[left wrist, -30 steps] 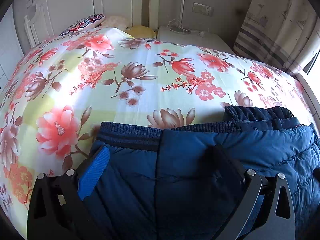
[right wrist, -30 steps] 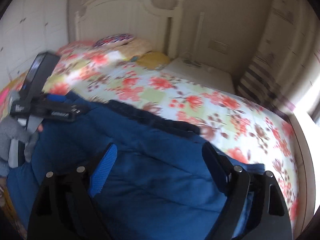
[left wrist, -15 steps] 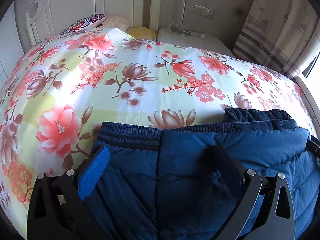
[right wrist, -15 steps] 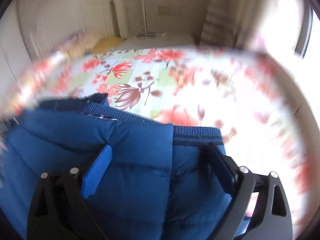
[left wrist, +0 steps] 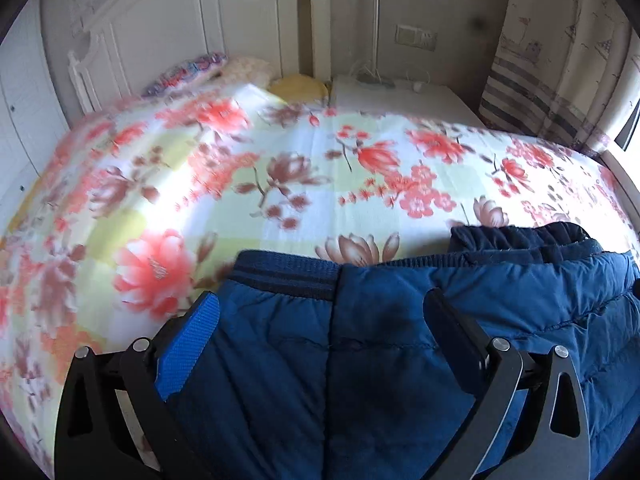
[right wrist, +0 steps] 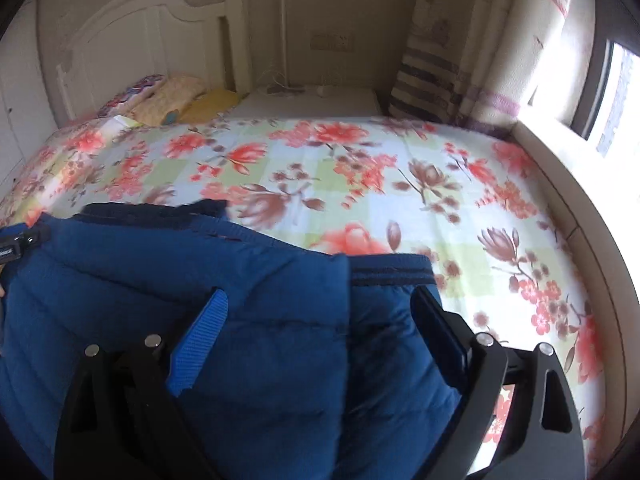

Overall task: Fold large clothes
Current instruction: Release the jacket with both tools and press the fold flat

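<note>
While your right gripper (right wrist: 320, 328) and left gripper (left wrist: 320, 328) stood wide open, the puffy, soft jacket (left wrist: 400, 340) lay beneath them on the bed (left wrist: 280, 168); it wanted pinching at its ribbed hem (right wrist: 392, 272).

Each hand-held gripper (left wrist: 320, 316) has black angular arms, silver screws, 1 blue ribbed pad (left wrist: 188, 344) and 1 dark pad.

Home bedroom: bed (left wrist: 280, 184) (floral sheet), headboard (left wrist: 168, 32), curtain (right wrist: 448, 56).
</note>
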Available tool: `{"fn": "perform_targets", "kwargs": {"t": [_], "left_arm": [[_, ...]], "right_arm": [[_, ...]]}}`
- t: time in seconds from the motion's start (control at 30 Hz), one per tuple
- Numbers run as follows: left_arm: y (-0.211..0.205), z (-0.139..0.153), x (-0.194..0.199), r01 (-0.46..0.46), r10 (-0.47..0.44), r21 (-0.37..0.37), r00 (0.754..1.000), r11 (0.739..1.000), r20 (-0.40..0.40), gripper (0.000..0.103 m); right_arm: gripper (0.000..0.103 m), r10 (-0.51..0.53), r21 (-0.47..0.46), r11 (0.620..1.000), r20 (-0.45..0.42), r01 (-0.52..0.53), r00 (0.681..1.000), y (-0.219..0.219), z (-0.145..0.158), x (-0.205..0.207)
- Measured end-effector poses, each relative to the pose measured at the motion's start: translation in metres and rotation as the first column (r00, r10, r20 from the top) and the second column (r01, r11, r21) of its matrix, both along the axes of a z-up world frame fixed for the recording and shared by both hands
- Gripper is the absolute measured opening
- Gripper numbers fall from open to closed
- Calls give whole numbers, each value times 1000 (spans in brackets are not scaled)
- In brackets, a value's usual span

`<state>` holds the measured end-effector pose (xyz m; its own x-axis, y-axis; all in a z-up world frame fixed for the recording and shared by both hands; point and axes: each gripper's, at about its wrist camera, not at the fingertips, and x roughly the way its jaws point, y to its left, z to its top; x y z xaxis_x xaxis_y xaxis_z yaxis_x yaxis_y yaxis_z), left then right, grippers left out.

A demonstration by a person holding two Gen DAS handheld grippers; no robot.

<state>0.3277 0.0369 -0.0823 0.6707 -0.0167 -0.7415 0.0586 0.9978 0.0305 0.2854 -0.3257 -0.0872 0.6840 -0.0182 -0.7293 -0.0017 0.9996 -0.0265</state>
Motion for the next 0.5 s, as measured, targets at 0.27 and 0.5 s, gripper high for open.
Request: {"fn": "perform_targets", "kwargs": {"t": [0.27, 0.5], "left_arm": [[-79, -17, -59, 186, -180, 169, 982, 968, -52, 99], [-50, -18, -71, 155, -154, 45, 988, 987, -17, 99]], "right_arm": [[95, 367, -227, 898, -91, -378, 926, 140, -10, -50], [99, 316, -130, 937, -77, -323, 946, 106, -11, -52]]}}
